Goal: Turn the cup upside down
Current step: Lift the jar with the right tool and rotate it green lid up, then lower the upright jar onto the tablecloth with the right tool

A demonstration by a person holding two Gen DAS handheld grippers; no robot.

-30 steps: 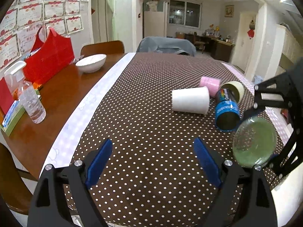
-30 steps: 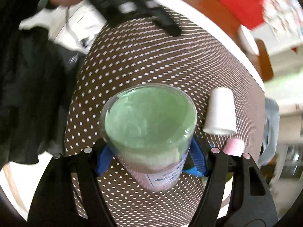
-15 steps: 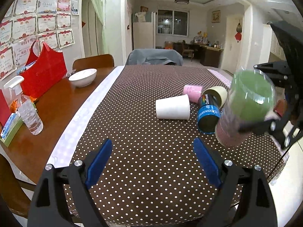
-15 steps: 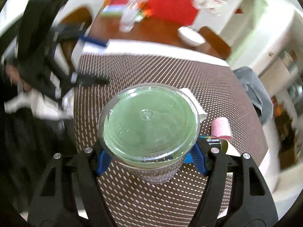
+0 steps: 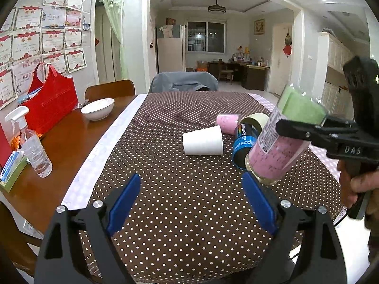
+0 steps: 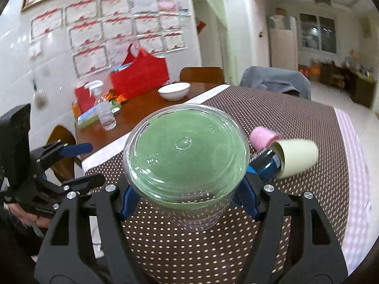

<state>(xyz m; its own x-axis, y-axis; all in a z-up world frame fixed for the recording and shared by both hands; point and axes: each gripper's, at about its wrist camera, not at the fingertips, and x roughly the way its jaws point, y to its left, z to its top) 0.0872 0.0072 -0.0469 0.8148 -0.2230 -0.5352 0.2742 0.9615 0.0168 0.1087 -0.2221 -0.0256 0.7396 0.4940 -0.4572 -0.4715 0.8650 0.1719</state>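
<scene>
Two grippers over dotted brown tablecloth (image 5: 180, 203); four other containers lying on their sides at cloth centre-right. Right gripper (image 6: 189, 196) clamped on clear cup (image 5: 281, 139) across its mid-body, blue pads (image 6: 129, 201) pressed to both sides; cup aloft over right part of cloth, not touching it. Long axis tilted in left-wrist view: green end up and away toward right gripper body, pink end down and toward left, nearest the cloth. Seen end-on from right wrist: green disc (image 6: 187, 153) filling centre of view, so axis running straight out along the fingers. Left gripper (image 5: 189, 203) spread wide, holding nothing, low at near edge, just left of cup; right clearly the working hand. Judged: further wrist roll needed before set-down; which end is the mouth not resolvable. White paper cup (image 5: 203, 140) on side, unprinted. Blue can (image 5: 244, 146) on side, lettering partly legible, roughly "Colourful", uncertain. Cream cup (image 5: 257, 120) and pink cup (image 5: 227, 123) behind it, no legible print. White label on clear cup: printed lines too small to read. "DAS" on right gripper housing.
</scene>
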